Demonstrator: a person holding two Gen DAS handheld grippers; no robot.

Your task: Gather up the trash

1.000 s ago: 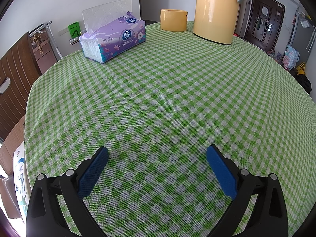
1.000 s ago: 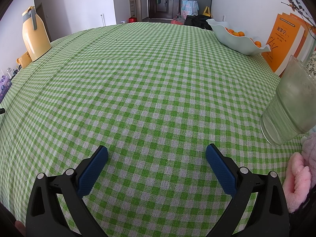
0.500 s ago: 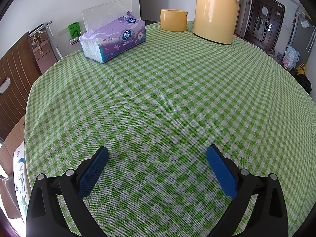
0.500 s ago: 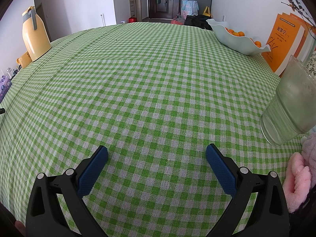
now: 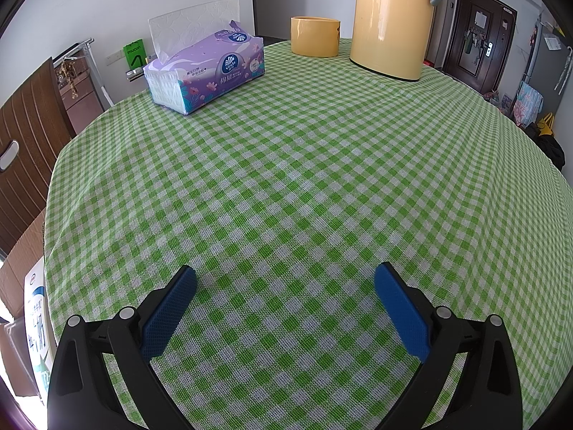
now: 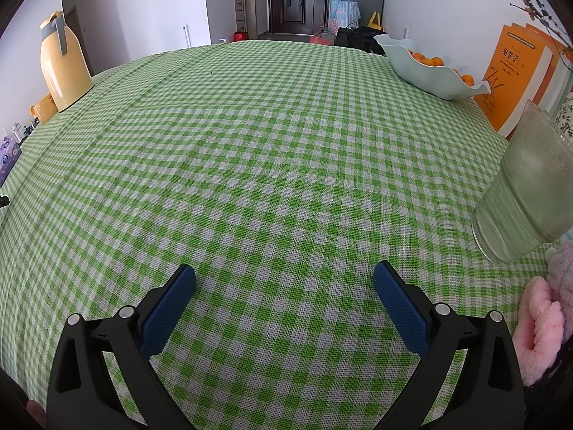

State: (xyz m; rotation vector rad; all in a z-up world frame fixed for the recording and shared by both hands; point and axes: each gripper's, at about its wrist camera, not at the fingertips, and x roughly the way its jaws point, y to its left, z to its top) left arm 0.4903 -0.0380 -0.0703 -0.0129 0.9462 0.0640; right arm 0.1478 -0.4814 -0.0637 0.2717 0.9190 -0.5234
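Through the left wrist view we hold the left gripper (image 5: 284, 279) low over the desk (image 5: 304, 179), its jaws spread wide with only green checked cloth between the blue pads (image 5: 168, 315). Ahead on the left lies a purple tissue pack (image 5: 206, 71) with a white sheet standing out of its top; its round logo and printed lines are too small for us to read. Beyond it stand a yellow cup (image 5: 315, 36) and, just to its right, a tall yellow thermos (image 5: 392, 18) whose top is cut off by the frame. A green bag (image 5: 135, 53) by the wall reads "mucun". A carton (image 5: 34, 308) at the left edge is only partly in view. We see no trash on this stretch of cloth.

Through the right wrist view the right gripper (image 6: 284, 279) hangs equally low, jaws wide apart and empty. At the right a cloudy glass (image 6: 526, 193) stands near the desk edge, with something pink and fluffy (image 6: 540, 326) just beside it, partly cut off. Farther back sit a pale bowl (image 6: 429, 68) of oranges and orange books (image 6: 515, 79) with Chinese characters on the cover. The thermos (image 6: 64, 64) stands far left. No trash shows here either.
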